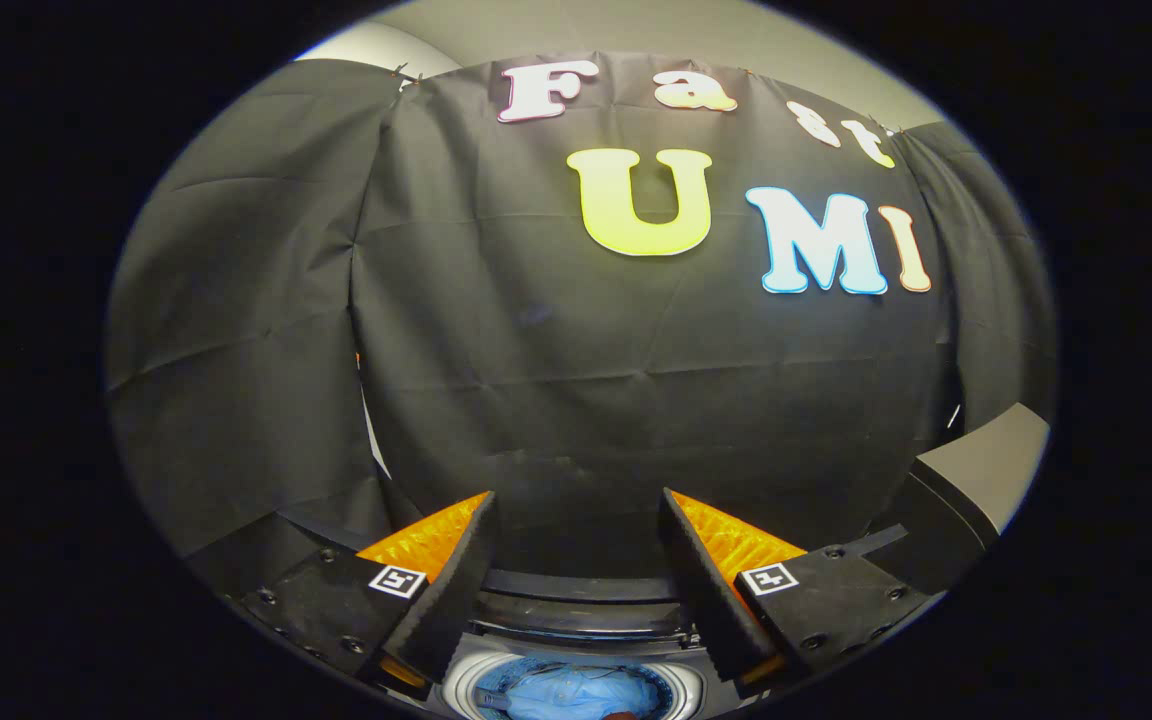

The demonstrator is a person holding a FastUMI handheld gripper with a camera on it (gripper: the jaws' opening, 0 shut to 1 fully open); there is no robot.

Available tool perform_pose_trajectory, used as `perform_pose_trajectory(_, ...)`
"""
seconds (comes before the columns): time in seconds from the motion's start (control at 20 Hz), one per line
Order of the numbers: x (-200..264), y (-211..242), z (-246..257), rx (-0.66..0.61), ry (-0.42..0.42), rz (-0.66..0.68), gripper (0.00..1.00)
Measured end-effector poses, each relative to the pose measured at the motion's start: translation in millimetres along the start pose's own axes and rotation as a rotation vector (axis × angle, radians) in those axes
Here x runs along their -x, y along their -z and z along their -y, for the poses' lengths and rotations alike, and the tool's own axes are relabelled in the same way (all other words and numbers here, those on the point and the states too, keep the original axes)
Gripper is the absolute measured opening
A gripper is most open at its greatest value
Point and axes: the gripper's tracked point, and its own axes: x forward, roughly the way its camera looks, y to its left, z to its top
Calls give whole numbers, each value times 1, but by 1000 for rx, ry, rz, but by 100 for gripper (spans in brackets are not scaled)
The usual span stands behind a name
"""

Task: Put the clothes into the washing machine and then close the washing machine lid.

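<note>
Fingers of my gripper (576,520) stand wide apart with nothing between them, raised over the washing machine (576,610). Below and between them I see its round drum mouth, and blue clothes (571,693) already lie inside. I judge the loading done, at least for that garment; the lid looks not yet shut, so closing is left. A dark raised edge, perhaps the lid, runs just beyond the fingers. Far off hangs the booth wall (556,350); room ahead is open

We see even, dim light on the cloth wall (576,380), sharp focus throughout, strong fisheye bending at its edges, and a bright drum (576,690) below.
</note>
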Motion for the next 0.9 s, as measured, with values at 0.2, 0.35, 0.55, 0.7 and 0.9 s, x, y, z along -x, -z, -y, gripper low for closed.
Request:
perform_pose_trajectory(0.2, 19, 11, -3, 0, 1, -6, 98)
perform_pose_trajectory(0.35, 33, 20, -5, 1, 1, -8, 99)
perform_pose_trajectory(0.55, 48, 31, -7, -2, -1, -21, 98)
perform_pose_trajectory(0.7, 59, 42, -9, -5, -7, -32, 98)
perform_pose_trajectory(0.9, 74, 64, -13, -15, -21, -64, 98)
